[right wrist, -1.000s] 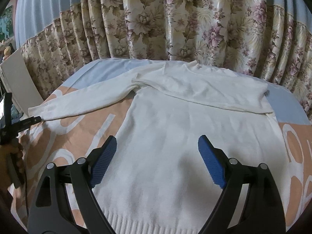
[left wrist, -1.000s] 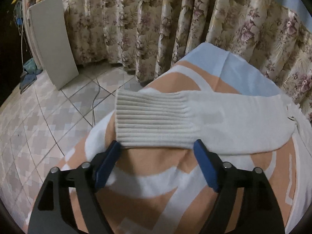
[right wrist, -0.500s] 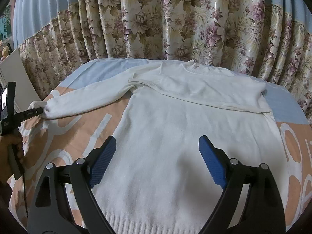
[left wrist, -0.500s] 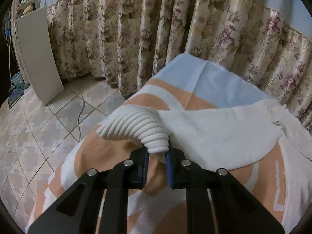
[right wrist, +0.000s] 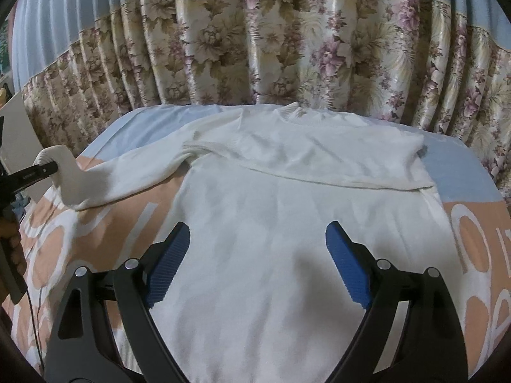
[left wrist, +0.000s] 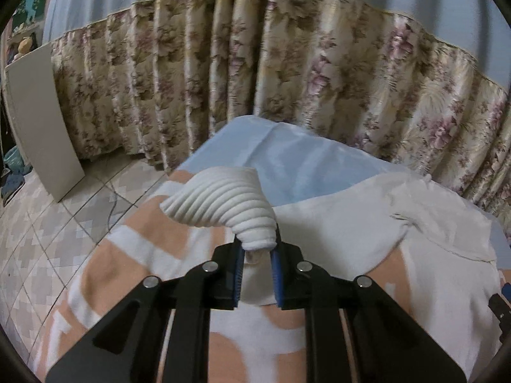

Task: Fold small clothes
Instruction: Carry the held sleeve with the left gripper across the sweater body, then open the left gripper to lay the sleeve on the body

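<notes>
Left wrist view: left gripper point(left wrist: 258, 252) clamps the sweater's point(right wrist: 287, 223) ribbed cuff point(left wrist: 230, 210), lifted at the bed's point(right wrist: 472, 172) left edge; right gripper point(right wrist: 258, 255) hovers wide open, empty.

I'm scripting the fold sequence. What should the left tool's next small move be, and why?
Probably carry the ribbed cuff across onto the sweater's body. The left tool is clamped on it, lifted off the bed; the other sleeve lies folded across the chest.

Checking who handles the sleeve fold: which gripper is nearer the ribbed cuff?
Left. The left gripper is clamped on the ribbed cuff, lifting it off the bed. The right gripper hangs open over the sweater body, well away from the cuff.
</notes>
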`<state>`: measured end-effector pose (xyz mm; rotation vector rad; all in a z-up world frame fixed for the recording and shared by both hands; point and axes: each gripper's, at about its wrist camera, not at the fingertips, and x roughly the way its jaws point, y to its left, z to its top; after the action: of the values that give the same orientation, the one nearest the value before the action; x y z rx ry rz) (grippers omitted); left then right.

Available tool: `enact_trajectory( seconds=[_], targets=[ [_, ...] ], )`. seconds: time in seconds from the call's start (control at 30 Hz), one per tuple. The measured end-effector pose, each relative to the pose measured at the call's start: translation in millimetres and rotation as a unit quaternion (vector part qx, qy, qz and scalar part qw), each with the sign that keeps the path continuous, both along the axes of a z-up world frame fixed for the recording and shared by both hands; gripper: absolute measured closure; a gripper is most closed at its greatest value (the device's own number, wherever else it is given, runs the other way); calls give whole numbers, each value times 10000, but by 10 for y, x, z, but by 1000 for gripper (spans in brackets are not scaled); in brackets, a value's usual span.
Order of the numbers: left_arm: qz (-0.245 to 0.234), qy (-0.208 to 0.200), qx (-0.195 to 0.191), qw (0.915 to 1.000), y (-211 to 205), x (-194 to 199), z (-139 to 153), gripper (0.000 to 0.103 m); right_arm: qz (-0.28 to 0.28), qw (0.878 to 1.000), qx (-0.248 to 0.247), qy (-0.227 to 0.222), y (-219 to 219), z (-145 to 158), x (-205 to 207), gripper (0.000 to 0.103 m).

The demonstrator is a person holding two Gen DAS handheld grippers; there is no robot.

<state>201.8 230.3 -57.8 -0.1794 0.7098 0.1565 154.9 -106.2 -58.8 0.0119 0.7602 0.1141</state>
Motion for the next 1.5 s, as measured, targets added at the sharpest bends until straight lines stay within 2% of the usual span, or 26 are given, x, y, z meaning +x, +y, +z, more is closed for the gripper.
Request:
enact_trajectory(
  seconds=[0.2,0.4,0.63,0.87,1.23,1.5],
  targets=[
    [-331,-38,40,9994,-554,179,88,88,-296,9995,81,-20,-356,11,155,15],
    [-815,-52,46,9966,-1299,395,123,88,-439,9990,102,-45,-662,26,272,15],
    [-1429,11,37,9897,-2258,639,69,88,-632,9980,86,-5,-1084,-27,401,15],
    [-1916,165,3,9813,-3115,881,-77,88,-1061,9943,111,79,-1721,-135,467,14],
    [-2442,470,59,9686,-4056,950,-416,88,-1604,9869,84,177,-2617,-299,468,14],
    [-2536,546,214,9655,-4542,1040,-515,88,-1732,9847,-23,167,-2976,-330,535,14]
  ],
)
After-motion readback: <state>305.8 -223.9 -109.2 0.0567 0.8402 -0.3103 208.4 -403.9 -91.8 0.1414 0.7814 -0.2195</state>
